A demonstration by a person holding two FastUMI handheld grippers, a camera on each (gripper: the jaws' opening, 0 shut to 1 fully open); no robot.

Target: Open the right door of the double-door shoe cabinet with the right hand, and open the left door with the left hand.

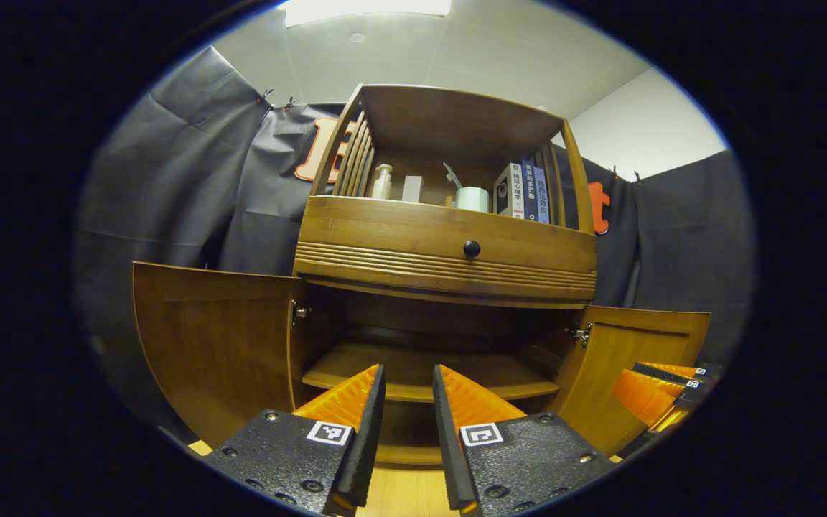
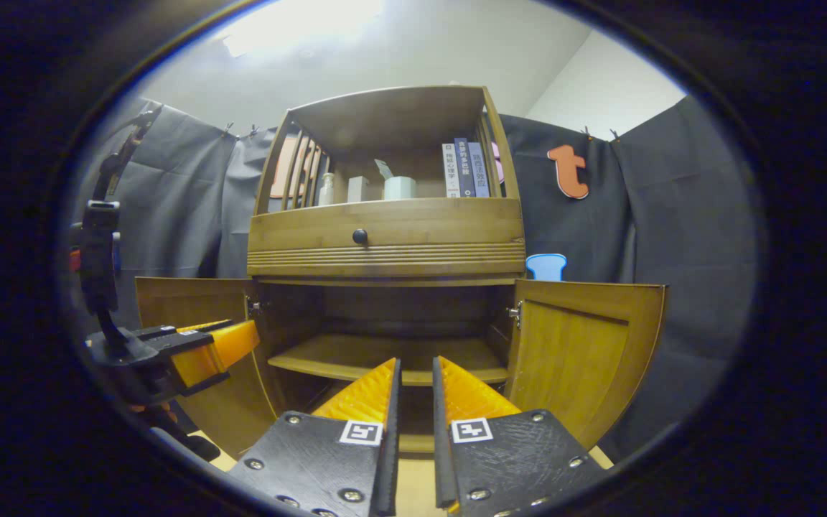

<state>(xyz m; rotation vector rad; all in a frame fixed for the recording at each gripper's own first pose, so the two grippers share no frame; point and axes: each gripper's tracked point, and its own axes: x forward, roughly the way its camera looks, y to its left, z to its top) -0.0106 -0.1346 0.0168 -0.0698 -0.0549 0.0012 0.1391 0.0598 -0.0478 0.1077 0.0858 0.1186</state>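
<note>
Left gripper view: left gripper (image 1: 408, 380) in front of the shoe cabinet (image 1: 449, 237), fingers a narrow gap apart, holding nothing. Left door (image 1: 216, 345) and right door (image 1: 632, 359) both swung wide (interior shelf (image 1: 428, 373) exposed); right gripper (image 1: 661, 391) near the right door's edge. Right gripper view: its own fingers likewise slightly parted, empty, facing the open compartment; doors flank open room; books (image 2: 465, 169) on the upper shelf, black cloth wall (image 2: 672, 230) behind.

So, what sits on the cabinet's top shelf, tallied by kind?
Books: 3
Bottle: 1
Small box: 1
Cup: 1
Total: 6
</note>
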